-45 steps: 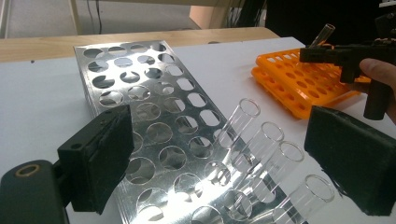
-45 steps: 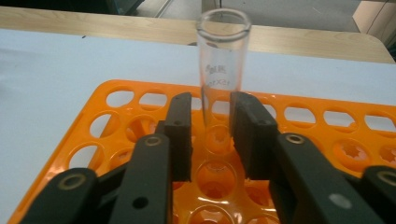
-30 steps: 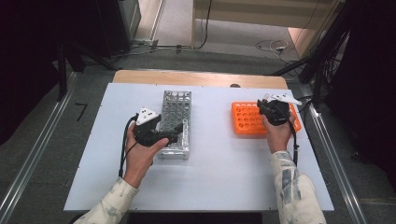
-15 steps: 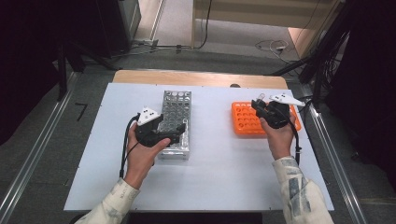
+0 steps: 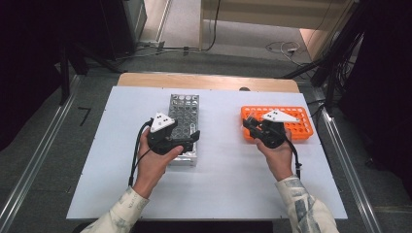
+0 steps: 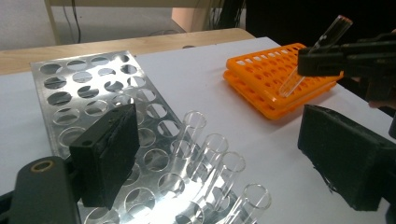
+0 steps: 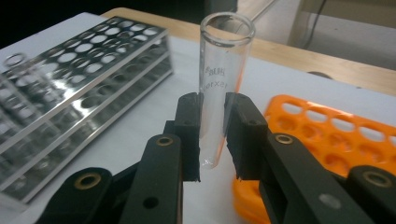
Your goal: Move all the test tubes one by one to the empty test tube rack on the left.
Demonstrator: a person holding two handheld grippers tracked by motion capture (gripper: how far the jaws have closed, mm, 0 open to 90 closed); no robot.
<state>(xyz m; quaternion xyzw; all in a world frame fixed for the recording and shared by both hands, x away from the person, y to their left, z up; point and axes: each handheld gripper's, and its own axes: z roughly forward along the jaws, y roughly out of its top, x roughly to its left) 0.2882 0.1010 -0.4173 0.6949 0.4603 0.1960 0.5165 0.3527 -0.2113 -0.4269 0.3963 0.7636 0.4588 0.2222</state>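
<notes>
While the right gripper (image 7: 212,140) is pinching a glass tube (image 7: 221,88) upright above the orange rack's (image 5: 296,127) left edge, the left gripper (image 6: 224,158) is hovering at the metal rack's (image 5: 183,108) near end — jaws spread, just easing inward, four tubes (image 6: 219,163) standing between them untouched.

Overhead looks down; both gripper views share orange rack (image 6: 280,84).
</notes>
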